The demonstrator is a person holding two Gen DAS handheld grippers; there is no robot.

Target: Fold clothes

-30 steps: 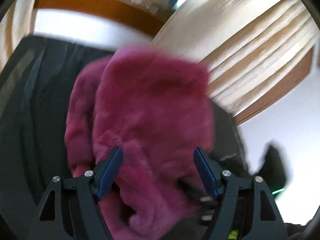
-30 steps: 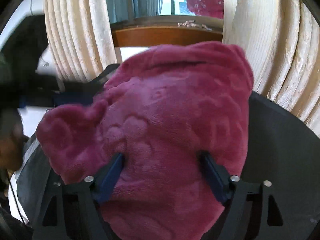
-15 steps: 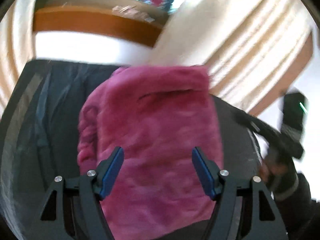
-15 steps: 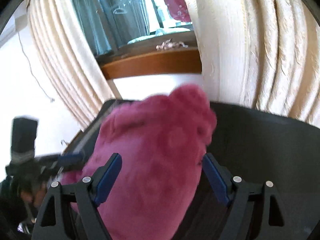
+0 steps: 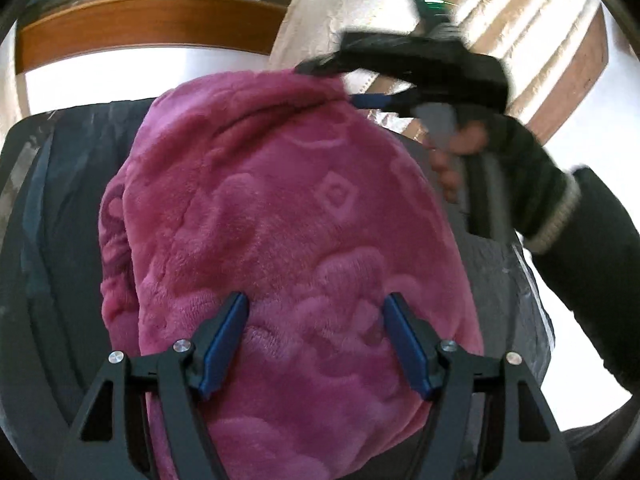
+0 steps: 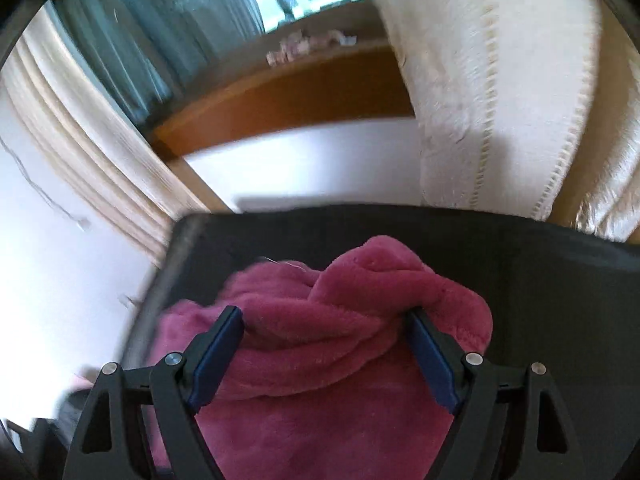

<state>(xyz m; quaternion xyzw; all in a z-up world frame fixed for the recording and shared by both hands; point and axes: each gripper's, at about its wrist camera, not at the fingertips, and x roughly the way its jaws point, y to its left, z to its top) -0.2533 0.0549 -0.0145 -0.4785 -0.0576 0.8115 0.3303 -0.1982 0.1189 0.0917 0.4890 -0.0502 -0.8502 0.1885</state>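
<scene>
Left gripper (image 5: 316,336): jaws spread wide, blue pads apart, nothing pinched; it sits low over the near part of the pink fleece garment (image 5: 288,240).
Right gripper (image 6: 326,344): jaws spread wide; a bunched fold of the garment (image 6: 340,344) lies between the two pads and looks to brush them, but the jaws are not closed on it.
Right gripper from the left camera (image 5: 360,92): blurred; its tips are at the far right corner of the garment, and whether they touch the cloth cannot be told.
Hand (image 5: 456,156): wrapped round the right gripper's handle, just beside the garment's right edge, with a dark sleeve (image 5: 560,216) that has a pale cuff.
Garment: folded into a thick, rounded stack with an embossed pattern on top; it lies on the dark desk (image 5: 60,216), roughly in its middle, with dark surface showing on both sides of it.
Desk from the right camera (image 6: 560,280): dark surface beyond and to the right of the garment; its left edge runs close to the garment.
Beyond the garment: a brown wooden window sill (image 5: 140,28) and cream curtains (image 6: 500,100), well apart from it.
</scene>
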